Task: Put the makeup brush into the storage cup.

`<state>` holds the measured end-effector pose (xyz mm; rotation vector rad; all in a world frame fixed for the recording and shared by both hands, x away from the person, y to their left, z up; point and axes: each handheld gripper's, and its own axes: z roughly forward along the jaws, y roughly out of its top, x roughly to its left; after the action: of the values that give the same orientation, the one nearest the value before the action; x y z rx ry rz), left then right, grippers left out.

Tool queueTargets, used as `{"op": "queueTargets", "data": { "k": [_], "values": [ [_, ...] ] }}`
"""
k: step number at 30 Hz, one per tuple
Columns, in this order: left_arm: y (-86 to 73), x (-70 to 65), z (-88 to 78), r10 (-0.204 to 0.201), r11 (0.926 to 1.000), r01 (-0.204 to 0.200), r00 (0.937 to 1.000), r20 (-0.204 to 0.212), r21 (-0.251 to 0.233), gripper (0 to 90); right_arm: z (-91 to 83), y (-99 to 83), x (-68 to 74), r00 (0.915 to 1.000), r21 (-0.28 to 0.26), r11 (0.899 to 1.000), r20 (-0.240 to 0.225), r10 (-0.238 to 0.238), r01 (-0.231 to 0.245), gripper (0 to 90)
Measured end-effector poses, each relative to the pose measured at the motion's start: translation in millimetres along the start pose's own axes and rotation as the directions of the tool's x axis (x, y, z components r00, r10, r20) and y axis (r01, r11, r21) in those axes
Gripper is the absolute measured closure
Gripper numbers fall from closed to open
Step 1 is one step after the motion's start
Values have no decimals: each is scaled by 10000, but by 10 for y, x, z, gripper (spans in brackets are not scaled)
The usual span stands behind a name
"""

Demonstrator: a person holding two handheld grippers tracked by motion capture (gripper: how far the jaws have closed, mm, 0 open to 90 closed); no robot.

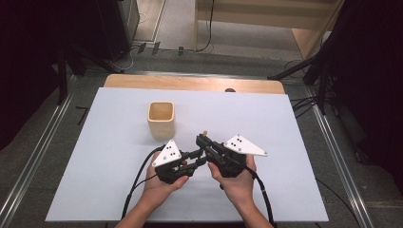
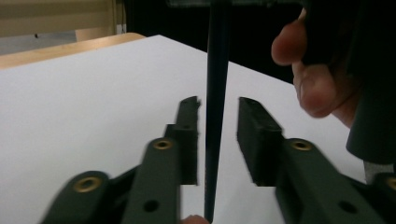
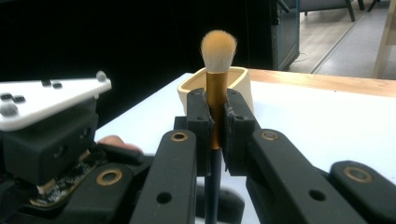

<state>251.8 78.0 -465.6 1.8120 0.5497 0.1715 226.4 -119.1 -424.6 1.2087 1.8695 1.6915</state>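
Makeup brush (image 3: 215, 93) at hand-over, held mid-air above the near centre of the desk (image 1: 95, 156), w/ the wooden cup (image 1: 161, 118) standing upright just beyond.

Right gripper (image 3: 215, 123): fingers (image 3: 200, 121) closed on the brush's gold ferrule, bristle head up and clear of the pads; dark handle runs down betw. the arms. Left gripper (image 2: 217, 140): fingers (image 2: 254, 135) parted, one each side of the dark handle (image 2: 215, 93); a gap shows on the right side, and the left pad sits close to the handle but contact can't be told, i.e. not clamped.

Handling, judged: brush is light and slim. Handle and ferrule are stiff, prob. smooth and a bit slippery, so it could pivot in a two-pad grip. Bristles are soft and splay or bend if pinched, so keep the pads off the head. Best hold is the ferrule or upper handle, near the balance pt.; a hold low on the tapering handle would let it swing.

Surface: flat white sheet over a wooden top, matt, uncluttered apart from the cup, which is square-mouthed, pale wood and open.

Room: dark curtains at both sides, metal floor rails, cables, and light wooden furniture beyond the far edge.
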Motion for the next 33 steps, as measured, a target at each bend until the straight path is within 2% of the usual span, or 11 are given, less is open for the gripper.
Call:
{"op": "queueTargets", "data": {
  "k": [7,12,18,20,23,25,26,27,28,30,33],
  "values": [
    [67,17,-64,-232,9985,224,9996,-157,-497,706,44,-58,94,9990,128,9990,-76,-438,439,845],
    [83,19,-78,-182,9987,172,9996,-225,-470,829,72,-87,121,9985,220,9983,-105,-544,546,845],
    [78,21,-74,-92,9992,83,9997,-225,-385,835,75,-89,103,9982,237,9980,-153,-577,580,818],
    [69,47,-80,-92,9994,81,9994,-345,-335,836,60,-75,96,9942,-262,9939,-92,-1072,1069,631],
    [62,74,-94,-151,9993,136,9989,-452,-344,836,27,-48,77,9930,-336,9927,-231,-1162,1154,549],
    [56,106,-109,-216,9991,196,9983,-539,-384,836,-35,-19,31,9897,-283,9904,-436,-1362,1350,366],
    [55,121,-120,-204,9992,183,9980,-592,-359,836,-35,-19,31,9897,-283,9904,-436,-1362,1350,366],
    [53,134,-129,-223,9991,200,9978,-628,-374,836,-56,-11,7,9895,-92,9901,-347,-1406,1404,264],
    [53,144,-137,-237,9990,211,9975,-673,-398,836,-98,-1,-55,9907,137,9910,-314,-1326,1331,87],
    [55,163,-158,-226,9989,194,9968,-765,-421,837,-137,-9,-90,9897,52,9903,-366,-1385,1388,35],
    [64,192,-191,-244,9985,198,9956,-904,-511,837,-255,-32,-217,9894,-239,9891,54,-1451,1452,0]
  ]
}}
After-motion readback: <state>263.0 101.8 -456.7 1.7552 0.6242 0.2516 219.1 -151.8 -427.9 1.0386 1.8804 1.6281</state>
